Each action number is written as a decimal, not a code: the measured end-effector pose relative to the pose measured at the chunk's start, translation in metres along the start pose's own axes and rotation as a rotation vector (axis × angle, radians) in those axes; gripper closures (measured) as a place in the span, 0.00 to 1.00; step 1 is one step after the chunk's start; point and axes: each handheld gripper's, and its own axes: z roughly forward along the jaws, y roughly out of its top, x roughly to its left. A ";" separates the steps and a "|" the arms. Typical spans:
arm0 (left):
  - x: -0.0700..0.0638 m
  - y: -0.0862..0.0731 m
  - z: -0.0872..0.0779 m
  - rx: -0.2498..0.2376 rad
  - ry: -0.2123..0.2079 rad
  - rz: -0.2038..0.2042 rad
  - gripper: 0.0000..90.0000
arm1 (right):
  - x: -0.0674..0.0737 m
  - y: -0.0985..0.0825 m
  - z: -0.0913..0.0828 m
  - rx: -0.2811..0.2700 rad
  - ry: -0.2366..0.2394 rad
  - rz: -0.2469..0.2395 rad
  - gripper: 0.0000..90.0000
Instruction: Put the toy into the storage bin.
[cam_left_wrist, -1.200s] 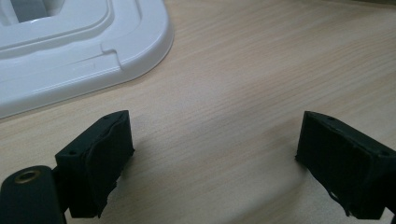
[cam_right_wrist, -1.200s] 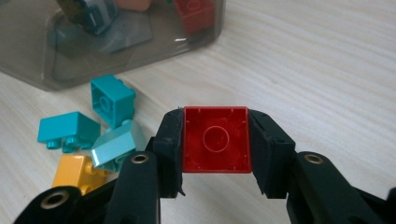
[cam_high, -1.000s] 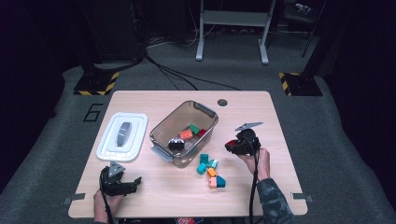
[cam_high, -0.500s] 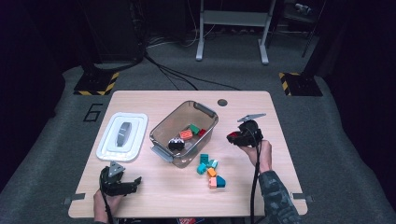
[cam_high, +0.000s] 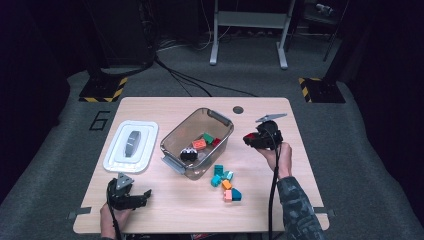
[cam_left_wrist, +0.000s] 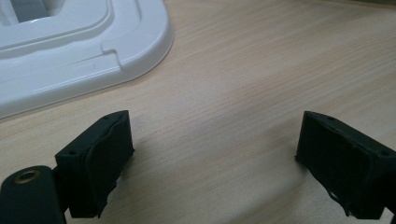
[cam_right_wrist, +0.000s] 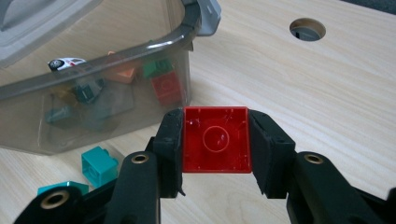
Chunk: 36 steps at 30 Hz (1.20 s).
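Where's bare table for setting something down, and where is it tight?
Free: the table's far left corner beyond the lid; the near strip between the left tool and the loose blocks; the right edge. Crowded: between the bin and those blocks.

One mark was legible: a large dark numeral "6" (cam_high: 101, 120), seen in the high view on the grey floor carpet (cam_high: 60, 150) just off the far left corner of the desk (cam_high: 165, 107). Yellow-and-black hazard striping edged two dark base plates on the floor, one beyond that same corner (cam_high: 102, 92) and one beyond the far right corner (cam_high: 320, 89); these carried no lettering. Nothing on the desk itself bore any text, label or brand that could be read, in the high view or in either gripper view.
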 end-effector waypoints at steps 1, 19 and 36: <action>0.000 0.000 0.000 0.001 0.000 0.001 0.12 | 0.001 0.001 0.000 0.000 0.000 0.003 0.65; 0.000 0.000 0.000 -0.001 0.002 -0.001 0.12 | 0.007 0.038 -0.011 -0.048 -0.005 -0.034 0.65; 0.000 0.000 0.000 -0.004 0.003 0.000 0.12 | 0.027 0.070 0.000 -0.060 0.032 -0.093 0.65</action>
